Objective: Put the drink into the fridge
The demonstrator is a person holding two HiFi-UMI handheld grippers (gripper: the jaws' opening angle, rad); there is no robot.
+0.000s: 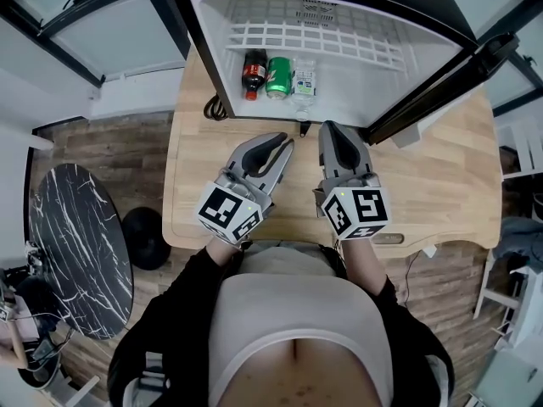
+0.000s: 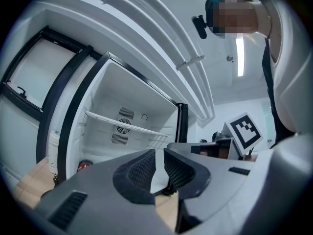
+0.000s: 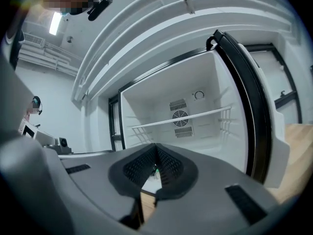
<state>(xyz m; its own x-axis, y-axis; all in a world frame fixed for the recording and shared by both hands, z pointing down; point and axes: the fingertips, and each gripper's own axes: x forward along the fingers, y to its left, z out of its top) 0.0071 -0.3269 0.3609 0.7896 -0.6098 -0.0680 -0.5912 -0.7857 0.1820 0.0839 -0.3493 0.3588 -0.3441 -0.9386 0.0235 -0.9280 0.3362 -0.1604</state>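
The small fridge [image 1: 212, 32] stands open on the wooden table [image 1: 441, 176]. On its floor at the front left stand three drinks in a row: a cola bottle [image 1: 254, 73], a green can [image 1: 278, 78] and a clear bottle with a green label [image 1: 305, 79]. Both grippers hover over the table just in front of the fridge and point into it. My left gripper [image 1: 284, 140] [image 2: 159, 155] has a narrow gap between its pads with nothing in it. My right gripper [image 1: 333, 125] [image 3: 155, 148] is shut and holds nothing; its tips meet.
The fridge door [image 1: 441, 79] swings out to the right. A white wire shelf [image 1: 314, 34] spans the fridge above the drinks. A black cable [image 1: 214, 107] lies by the fridge's left corner. A round marble table [image 1: 72, 244] and a black stool [image 1: 144, 237] stand at the left.
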